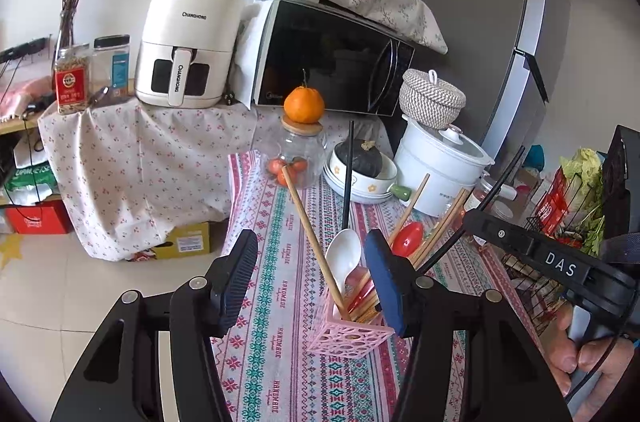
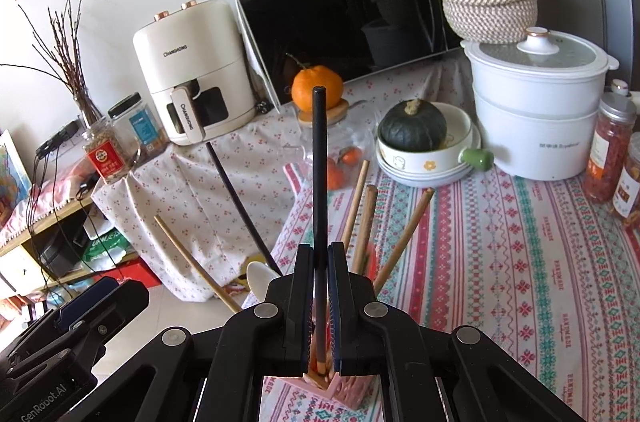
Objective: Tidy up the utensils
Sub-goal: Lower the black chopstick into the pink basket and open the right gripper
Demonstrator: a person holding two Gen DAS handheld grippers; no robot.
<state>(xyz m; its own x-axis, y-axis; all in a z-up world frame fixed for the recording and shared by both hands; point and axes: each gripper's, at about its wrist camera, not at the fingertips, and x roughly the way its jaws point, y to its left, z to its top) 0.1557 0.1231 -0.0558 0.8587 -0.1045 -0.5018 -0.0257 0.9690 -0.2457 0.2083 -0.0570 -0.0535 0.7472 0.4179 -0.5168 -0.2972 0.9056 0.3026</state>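
A pink perforated utensil holder (image 1: 352, 332) stands on the patterned tablecloth, holding wooden chopsticks (image 1: 310, 234), a black chopstick (image 1: 347, 178), a white spoon (image 1: 342, 258) and a red spoon (image 1: 407, 239). My left gripper (image 1: 310, 264) is open and empty, its fingers either side of the holder. My right gripper (image 2: 320, 258) is shut on a black chopstick (image 2: 320, 174), held upright with its lower end over the holder (image 2: 340, 384). The right gripper also shows in the left wrist view (image 1: 480, 222). Another black chopstick (image 2: 240, 214) leans left.
Behind the holder stand a glass jar (image 1: 300, 158) topped by an orange, a bowl with a dark squash (image 2: 424, 146), a white steamer pot (image 2: 540, 118) and red jars (image 2: 610, 146). An air fryer (image 1: 184, 46) and microwave (image 1: 332, 58) stand further back. A wire basket (image 1: 560, 222) of vegetables is at right.
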